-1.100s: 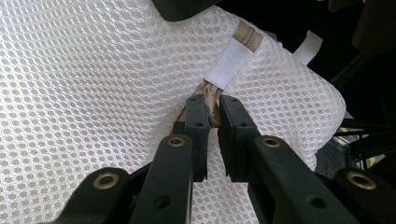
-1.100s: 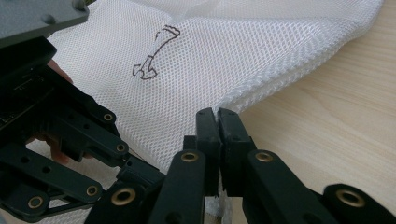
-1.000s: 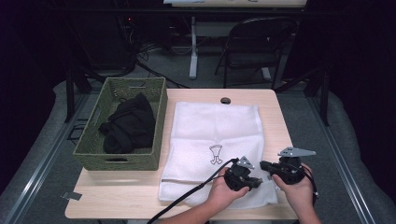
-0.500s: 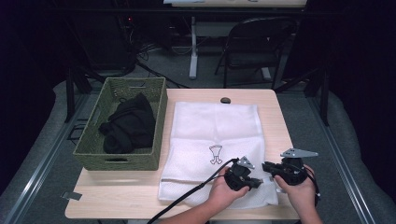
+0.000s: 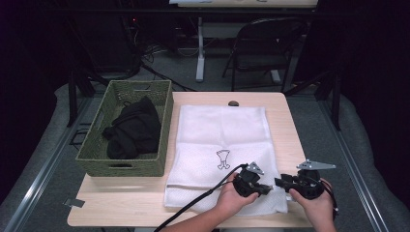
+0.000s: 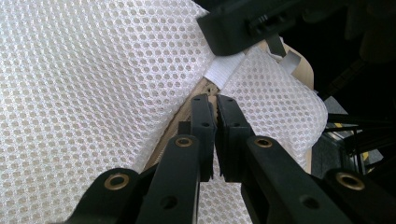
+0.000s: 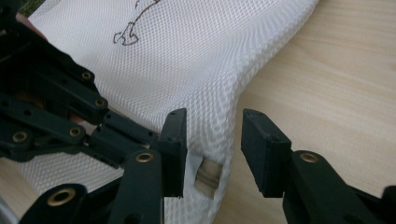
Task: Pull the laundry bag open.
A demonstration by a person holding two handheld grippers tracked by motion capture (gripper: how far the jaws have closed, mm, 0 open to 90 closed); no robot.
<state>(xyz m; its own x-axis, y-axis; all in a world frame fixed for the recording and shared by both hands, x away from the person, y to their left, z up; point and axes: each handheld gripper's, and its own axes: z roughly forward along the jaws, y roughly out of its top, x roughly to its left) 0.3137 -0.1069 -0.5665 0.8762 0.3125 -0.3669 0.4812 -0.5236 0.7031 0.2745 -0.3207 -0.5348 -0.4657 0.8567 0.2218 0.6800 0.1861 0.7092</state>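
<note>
Your white mesh bag lies flat down the middle of the tabletop, its near end at the front edge, partly hidden under your hands. Left gripper is pinched tight on the mesh by that corner. Right gripper has just been opening, jaws apart around the zipper end, pads not pressing it

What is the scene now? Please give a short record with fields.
work: opening a white mesh bag at its near right corner
left gripper: shut on the bag's edge
right gripper: jaws apart, just been opening, around the zipper end, pads not pressing
basket: green woven, left of the bag, holds black clothing
table: light wood
</note>
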